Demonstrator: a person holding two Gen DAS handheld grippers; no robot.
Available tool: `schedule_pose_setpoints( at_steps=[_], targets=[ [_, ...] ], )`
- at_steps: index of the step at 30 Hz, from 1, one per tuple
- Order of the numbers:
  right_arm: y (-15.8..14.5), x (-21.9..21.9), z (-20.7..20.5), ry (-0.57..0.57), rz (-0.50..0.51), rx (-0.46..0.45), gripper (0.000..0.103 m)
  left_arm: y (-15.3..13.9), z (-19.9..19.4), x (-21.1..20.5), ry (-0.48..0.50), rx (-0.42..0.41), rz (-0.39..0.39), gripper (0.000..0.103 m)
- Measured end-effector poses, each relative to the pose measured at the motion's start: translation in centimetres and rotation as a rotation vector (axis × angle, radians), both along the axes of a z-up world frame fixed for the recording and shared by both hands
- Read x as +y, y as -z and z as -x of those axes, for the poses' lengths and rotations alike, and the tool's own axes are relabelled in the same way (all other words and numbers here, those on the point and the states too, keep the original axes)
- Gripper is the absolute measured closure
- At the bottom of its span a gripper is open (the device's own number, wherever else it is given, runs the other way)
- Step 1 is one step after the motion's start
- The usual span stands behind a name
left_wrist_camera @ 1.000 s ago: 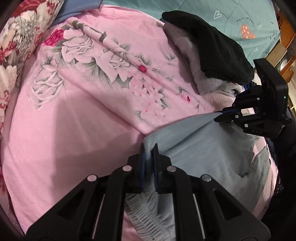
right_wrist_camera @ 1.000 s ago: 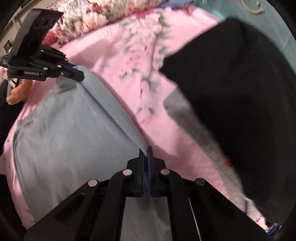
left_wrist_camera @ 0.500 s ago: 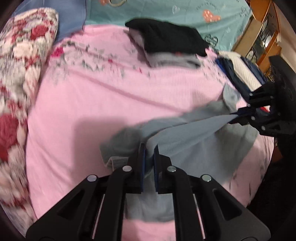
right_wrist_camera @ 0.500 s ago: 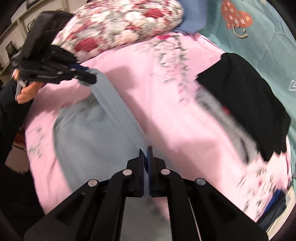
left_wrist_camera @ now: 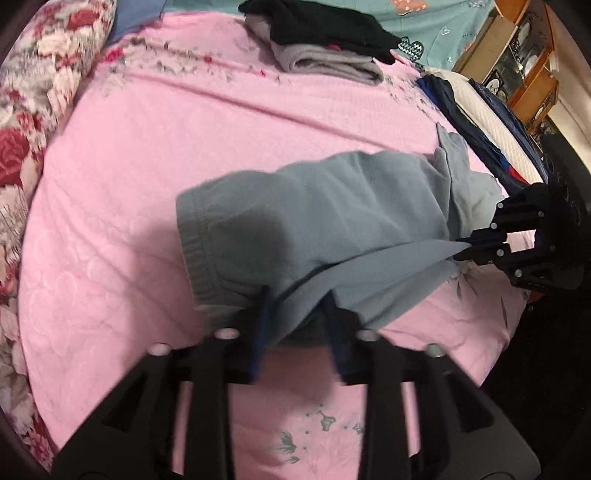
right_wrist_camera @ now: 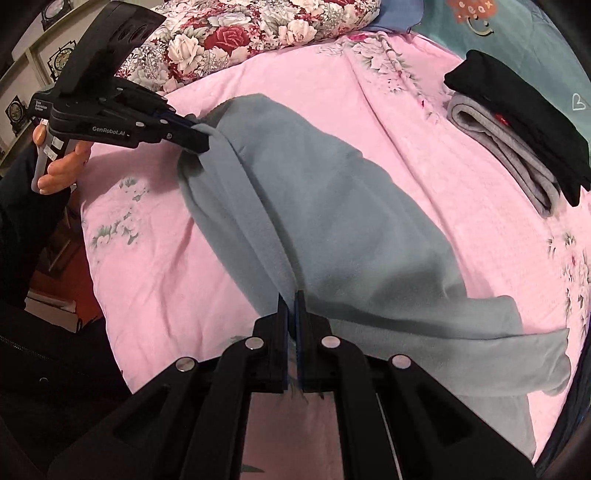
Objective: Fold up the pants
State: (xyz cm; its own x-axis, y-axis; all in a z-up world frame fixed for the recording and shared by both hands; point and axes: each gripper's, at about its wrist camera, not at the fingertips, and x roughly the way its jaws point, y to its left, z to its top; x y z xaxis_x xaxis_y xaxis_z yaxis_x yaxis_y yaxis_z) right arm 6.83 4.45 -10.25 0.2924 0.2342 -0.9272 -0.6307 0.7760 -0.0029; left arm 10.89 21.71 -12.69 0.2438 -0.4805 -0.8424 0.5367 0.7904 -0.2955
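Observation:
Grey-blue pants [left_wrist_camera: 314, 206] lie folded over on the pink bed cover [left_wrist_camera: 129, 184], waistband to the left in the left wrist view. My left gripper [left_wrist_camera: 297, 306] has its jaws opening, with the pants' near edge lying loosely between the fingers. My right gripper [right_wrist_camera: 291, 301] is shut on the same near edge of the pants [right_wrist_camera: 332, 206]. The edge runs taut from it to the left gripper [right_wrist_camera: 199, 142] at upper left, where a hand [right_wrist_camera: 59, 166] holds the handle. The right gripper [left_wrist_camera: 469, 251] shows at the right in the left wrist view.
A folded stack of black and grey clothes [left_wrist_camera: 325, 44] [right_wrist_camera: 517, 122] sits at the far side of the bed. A floral pillow [left_wrist_camera: 33, 92] [right_wrist_camera: 258, 33] lies at the head. Dark and white clothes [left_wrist_camera: 480, 107] and a wooden shelf [left_wrist_camera: 517, 55] are beyond the right edge.
Both grippers pulled the pants' edge across the bed toward its near side, laying one half over the other. The left jaws went from shut on the cloth to parted.

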Motion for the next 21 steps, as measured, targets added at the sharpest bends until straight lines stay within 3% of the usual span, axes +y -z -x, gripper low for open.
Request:
schedule_pose_setpoints(
  at_steps=[2, 5, 6, 7, 8, 12, 13, 15, 16, 17, 19, 21],
  targets=[
    [0.4, -0.2, 0.8, 0.003, 0.031, 0.003, 0.094, -0.4, 0.2, 0.5, -0.007, 0.0, 0.043, 0.037],
    [1.1, -0.2, 1.3, 0.003, 0.047, 0.017, 0.082, -2.2, 1.5, 1.5, -0.042, -0.062, 0.08, 0.019],
    [0.9, -0.3, 1.5, -0.006, 0.043, 0.02, 0.076, -3.0, 2.0, 1.9, -0.066, -0.085, 0.085, 0.016],
    [0.5, -0.3, 1.7, -0.018, 0.033, 0.035, 0.06, -3.7, 2.3, 2.2, -0.087, -0.105, 0.095, 0.014],
    [0.0, -0.4, 2.0, -0.025, 0.016, 0.043, 0.054, -4.7, 2.7, 2.5, -0.111, -0.122, 0.124, 0.014],
    [-3.3, -1.0, 2.4, -0.028, -0.118, 0.014, 0.054, -6.5, 2.9, 1.9, -0.227, -0.138, 0.197, 0.014],
    [-3.6, -1.2, 2.0, -0.01, -0.142, -0.004, 0.062, -6.5, 2.5, 1.4, -0.264, -0.125, 0.196, 0.014],
    [-3.5, -1.1, 1.0, 0.023, -0.159, -0.035, 0.081, -5.5, 1.9, 0.2, -0.331, -0.082, 0.211, 0.019],
    [-2.9, -0.9, 0.4, 0.038, -0.157, -0.036, 0.089, -5.0, 1.7, -0.4, -0.344, -0.06, 0.219, 0.034],
    [-2.2, -0.7, -0.2, 0.052, -0.157, -0.022, 0.09, -4.2, 1.6, -1.0, -0.349, -0.029, 0.225, 0.061],
    [0.1, -0.5, -1.4, 0.088, -0.145, 0.045, 0.091, -2.3, 1.5, -2.3, -0.346, 0.048, 0.233, 0.091],
    [1.8, -0.5, -1.5, 0.103, -0.139, 0.128, 0.091, -0.5, 1.7, -3.5, -0.351, 0.068, 0.19, 0.092]
  ],
)
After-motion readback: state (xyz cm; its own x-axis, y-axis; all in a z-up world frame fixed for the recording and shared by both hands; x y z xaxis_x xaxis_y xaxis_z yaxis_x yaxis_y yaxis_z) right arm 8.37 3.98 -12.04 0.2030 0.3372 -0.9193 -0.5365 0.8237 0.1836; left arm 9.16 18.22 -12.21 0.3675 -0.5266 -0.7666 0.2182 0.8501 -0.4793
